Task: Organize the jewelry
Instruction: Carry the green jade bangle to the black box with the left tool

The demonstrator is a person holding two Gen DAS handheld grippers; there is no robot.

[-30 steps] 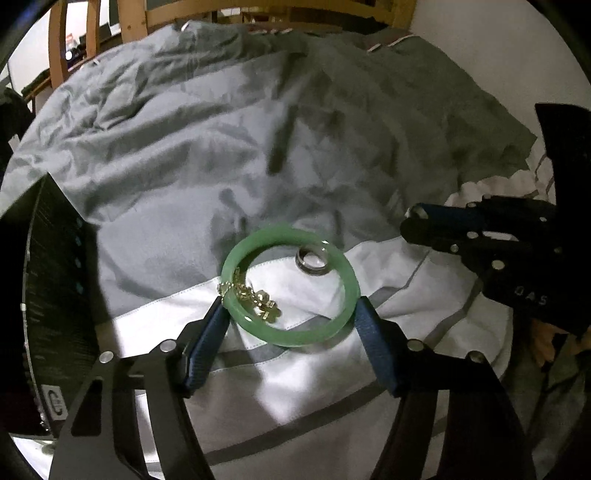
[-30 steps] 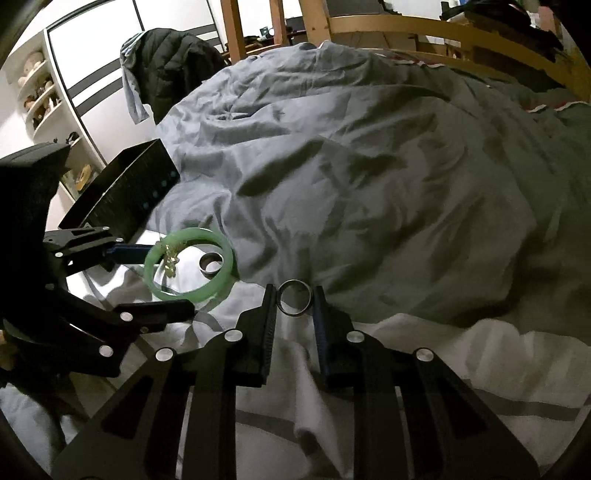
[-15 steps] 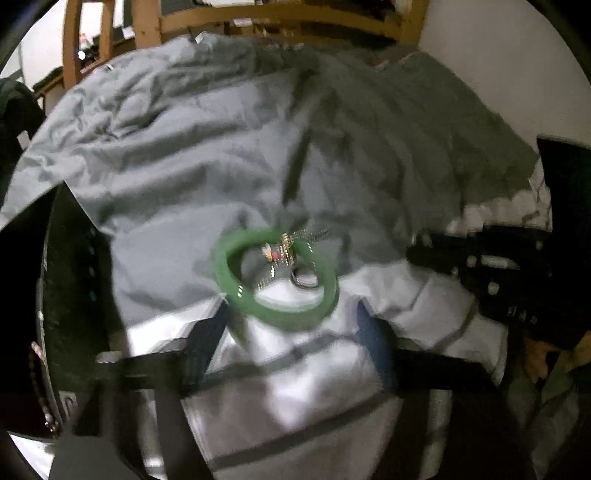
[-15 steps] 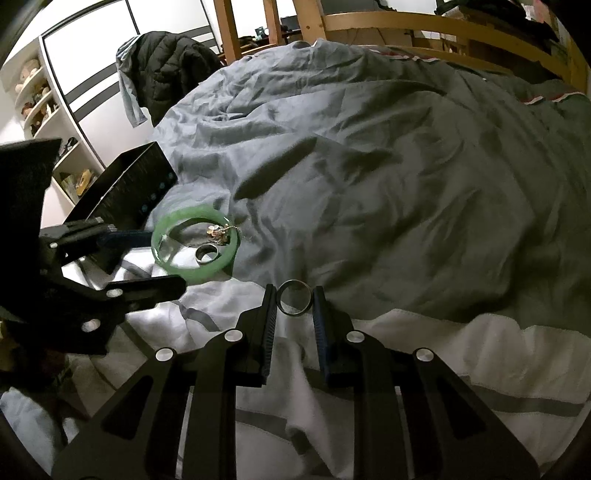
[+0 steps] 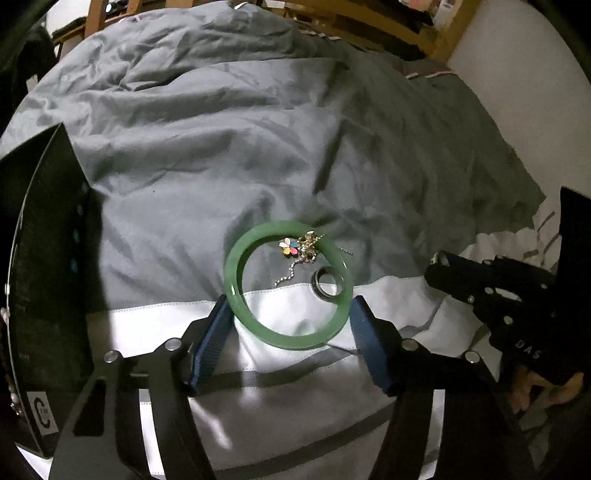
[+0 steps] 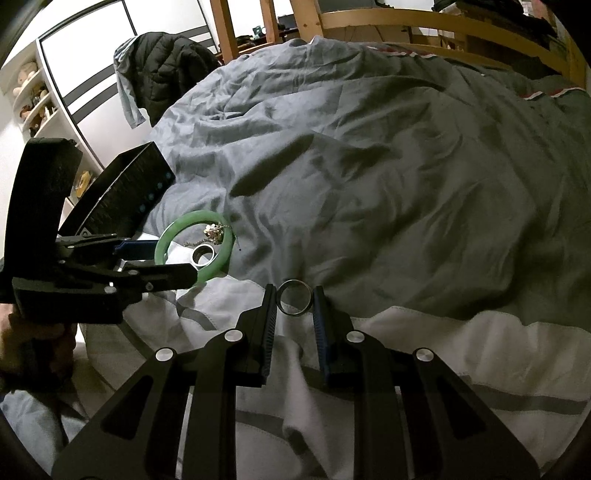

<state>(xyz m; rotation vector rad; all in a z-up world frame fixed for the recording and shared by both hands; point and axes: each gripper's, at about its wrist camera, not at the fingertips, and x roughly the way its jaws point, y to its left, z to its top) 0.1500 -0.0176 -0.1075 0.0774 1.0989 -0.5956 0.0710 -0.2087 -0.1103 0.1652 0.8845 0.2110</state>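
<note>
The green bangle point(image 5: 286, 295) lies flat on the bed, straddling the seam where the grey duvet point(image 5: 221, 147) meets its white band point(image 5: 147, 321). Inside the bangle's ring sit a dark metal ring point(image 5: 327, 286), close against its right inner edge, and a tangle of chain with a coloured flower charm point(image 5: 299, 251) draped over its far rim.

The left hand-held gripper point(image 5: 290, 325) has its jaws closing around the bangle's near half; the left blue pad point(image 5: 214, 339) is at the bangle's outer edge, while the right pad point(image 5: 367, 343) is just beside the rim, and contact cannot be told there.

The right hand-held gripper point(image 6: 294, 306) is clamped on a second, thin metal ring point(image 6: 294, 297), held upright between its fingertips above the white band, well apart from the bangle. In the left wrist view that gripper reaches in from the right edge point(image 5: 491, 291), near the bangle's right side.

A black box point(image 6: 118, 199) stands open just left of the bangle, its near wall point(image 5: 48, 258) close to the left finger, leaving little room on that side. Beyond the bangle the duvet runs wide and rumpled up to the wooden bed frame point(image 6: 406, 22), with open room ahead. A dark jacket point(image 6: 162, 66) hangs past the bed's far left corner.
</note>
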